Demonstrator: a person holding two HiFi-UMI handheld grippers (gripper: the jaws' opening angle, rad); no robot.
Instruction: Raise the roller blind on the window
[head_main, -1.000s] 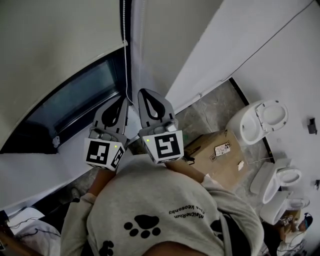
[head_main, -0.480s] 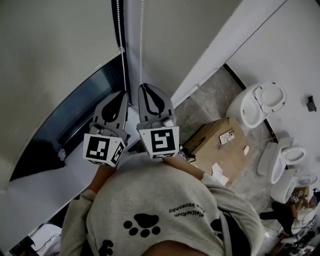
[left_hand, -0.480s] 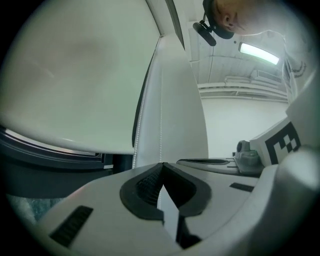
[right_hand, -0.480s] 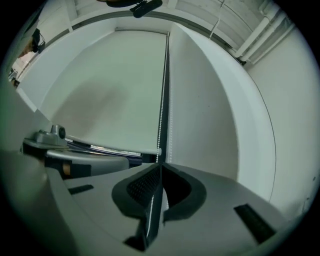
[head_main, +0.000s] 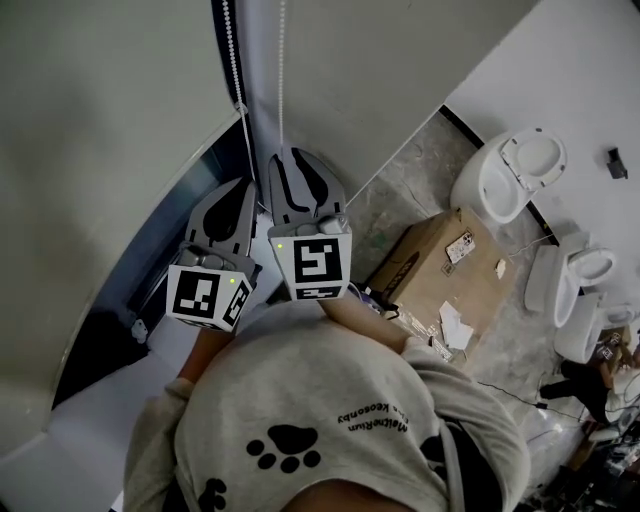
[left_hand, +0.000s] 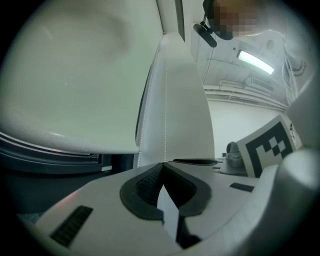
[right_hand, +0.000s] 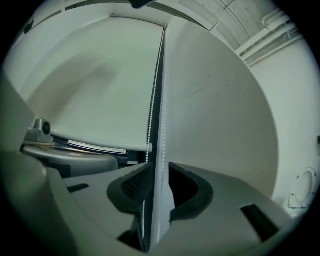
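The pale roller blind (head_main: 100, 130) covers most of the window, with dark glass (head_main: 150, 270) showing below its bottom rail. Two strands of white bead chain (head_main: 282, 70) hang at its right edge. In the left gripper view one strand (left_hand: 165, 115) runs down to the tips of my left gripper (left_hand: 162, 165), which is shut on it. My right gripper (right_hand: 160, 167) has just been opening: its jaws stand apart, with both chain strands (right_hand: 159, 125) passing between them untouched. In the head view the left gripper (head_main: 243, 186) and right gripper (head_main: 297, 155) sit side by side at the chain.
A white wall (head_main: 380, 80) runs right of the window. On the stone floor lie a cardboard box (head_main: 440, 275) and white toilets (head_main: 505, 175), (head_main: 565, 285). The person's grey sweatshirt (head_main: 320, 420) fills the bottom of the head view.
Both grippers have shifted a little up the picture along the chain. The right gripper's jaws, shut before, now stand apart. The left stays shut.
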